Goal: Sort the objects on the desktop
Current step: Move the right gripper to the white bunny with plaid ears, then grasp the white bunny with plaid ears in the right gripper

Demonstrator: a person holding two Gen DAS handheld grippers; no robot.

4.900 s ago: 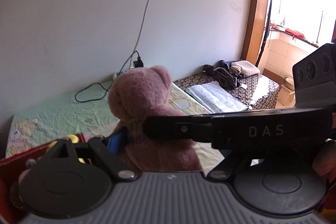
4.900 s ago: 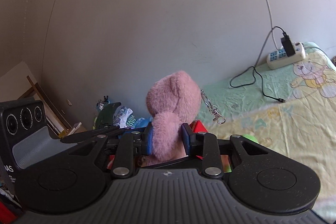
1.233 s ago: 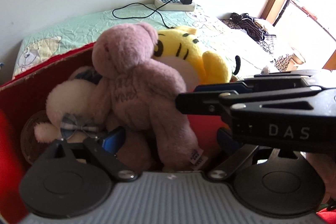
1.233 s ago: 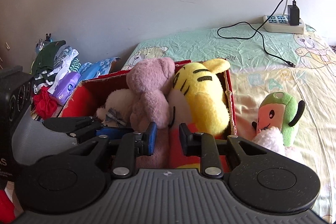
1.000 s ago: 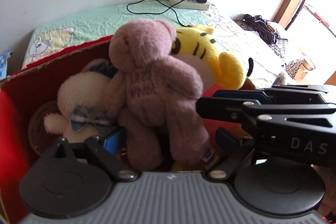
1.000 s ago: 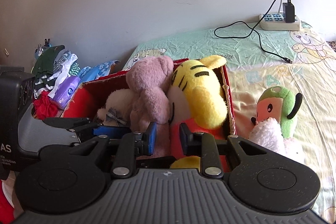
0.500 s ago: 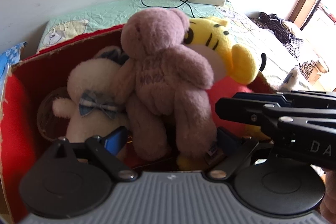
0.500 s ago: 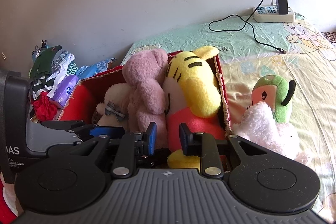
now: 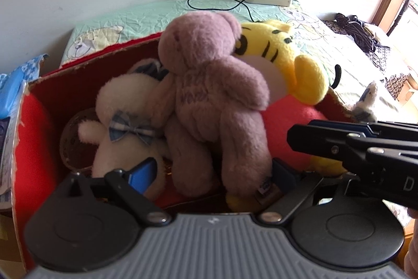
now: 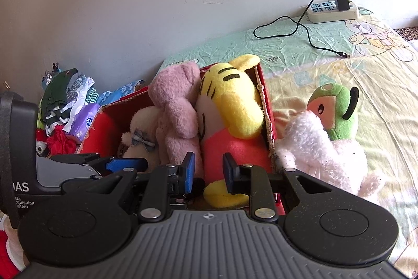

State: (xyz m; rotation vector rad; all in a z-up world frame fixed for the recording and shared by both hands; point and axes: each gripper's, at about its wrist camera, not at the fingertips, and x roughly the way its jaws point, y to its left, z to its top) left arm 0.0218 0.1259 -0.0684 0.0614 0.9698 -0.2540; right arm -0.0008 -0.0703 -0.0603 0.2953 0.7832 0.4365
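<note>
Both claws hang at the near edge of a red cardboard box (image 10: 266,109) that sits on a bed (image 10: 326,54). The left claw (image 9: 213,171) has its blue pads spread wide, straddling the legs of the mauve teddy bear (image 9: 211,96) without pinching them; whether the right pad touches the leg's sewn tag is hard to tell. The right claw (image 10: 207,171) is parted too, gripping nothing, its pads just above the yellow foot of the yellow tiger plush (image 10: 230,101). In the left wrist view it reaches in from the right edge, cut off there. The bear sits upright inside the box, wedged between a cream bear with a checked bow (image 9: 125,122) and the tiger. A round brownish object (image 9: 70,140) behind the cream bear is mostly hidden. Outside the box, just beside its right wall, lie a green-hooded plush (image 10: 337,109) and a fluffy white one (image 10: 313,145).
</note>
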